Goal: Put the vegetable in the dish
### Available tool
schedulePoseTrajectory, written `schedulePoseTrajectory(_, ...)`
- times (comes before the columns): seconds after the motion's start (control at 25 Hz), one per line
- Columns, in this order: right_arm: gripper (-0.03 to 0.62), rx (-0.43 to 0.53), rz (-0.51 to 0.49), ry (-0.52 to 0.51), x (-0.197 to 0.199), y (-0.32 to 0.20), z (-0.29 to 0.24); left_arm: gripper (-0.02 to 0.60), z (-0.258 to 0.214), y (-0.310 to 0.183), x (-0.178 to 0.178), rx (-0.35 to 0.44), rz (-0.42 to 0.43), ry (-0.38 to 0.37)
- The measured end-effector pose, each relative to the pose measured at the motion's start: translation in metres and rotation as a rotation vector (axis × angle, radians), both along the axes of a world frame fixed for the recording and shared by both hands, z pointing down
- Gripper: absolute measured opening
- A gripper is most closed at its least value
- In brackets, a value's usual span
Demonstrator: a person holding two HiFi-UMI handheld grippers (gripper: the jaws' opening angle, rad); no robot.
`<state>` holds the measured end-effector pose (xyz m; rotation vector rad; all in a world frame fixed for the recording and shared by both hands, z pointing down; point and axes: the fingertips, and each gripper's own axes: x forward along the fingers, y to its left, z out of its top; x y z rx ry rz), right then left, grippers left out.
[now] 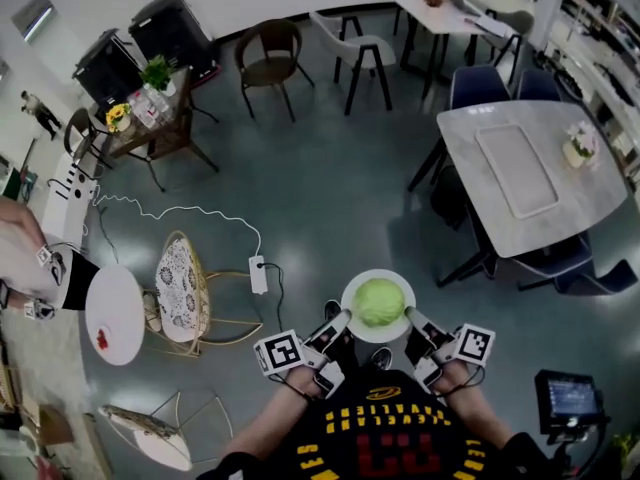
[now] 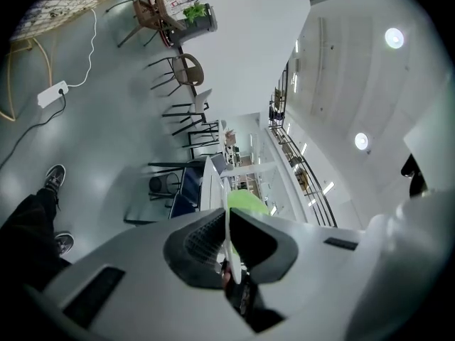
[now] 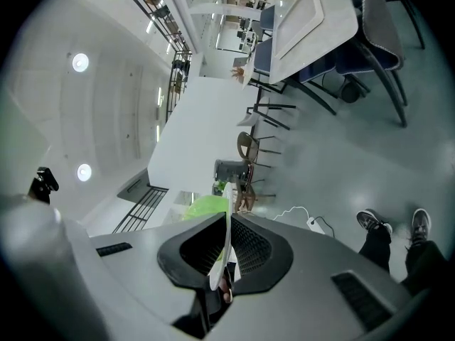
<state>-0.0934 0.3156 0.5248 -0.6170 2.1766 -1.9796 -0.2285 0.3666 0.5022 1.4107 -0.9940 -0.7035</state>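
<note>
Left gripper (image 1: 342, 320) and right gripper (image 1: 413, 320) each pinch the dish (image 1: 377, 337) by its rim, vegetable (image 1: 380, 301) aboard; next, probably a level carry.

Round pale-green cabbage (image 1: 380, 302) atop a round white dish (image 1: 375, 334), level, its rim between jaws at both sides.

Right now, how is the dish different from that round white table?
The dish carries a green vegetable; the round table bears only a small red thing. The dish is held up by the left gripper and right gripper, each shut on its rim; the table stands on its own. Both are white and round.
</note>
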Motion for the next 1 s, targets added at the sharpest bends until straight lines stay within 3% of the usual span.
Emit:
schedulePoseTrajectory(0.28, 0.023, 0.033, -0.146, -0.031, -0.107, -0.046, -0.017, 0.018, 0.003, -0.018, -0.102, -0.076, -0.134, -0.086)
schedulePoseTrajectory(0.56, 0.023, 0.081, -0.303, -0.06, -0.232, -0.094, -0.021, 0.018, -0.012, -0.053, -0.21, 0.029, -0.299, -0.039)
schedulePoseTrajectory(0.76, 0.023, 0.113, -0.318, -0.034, -0.275, -0.124, -0.01, 0.018, 0.001, -0.078, -0.255, 0.038, -0.31, -0.057)
schedulePoseTrajectory(0.88, 0.023, 0.127, -0.283, -0.01, -0.275, -0.128, 0.008, 0.018, 0.022, -0.083, -0.261, 0.035, -0.265, -0.085)
schedulePoseTrajectory(0.92, 0.023, 0.123, -0.264, 0.002, -0.271, -0.13, 0.011, 0.018, 0.026, -0.088, -0.259, 0.032, -0.245, -0.074)
schedulePoseTrajectory(1.0, 0.023, 0.116, -0.223, 0.013, -0.265, -0.142, 0.011, 0.018, 0.02, -0.109, -0.25, 0.046, -0.218, 0.032)
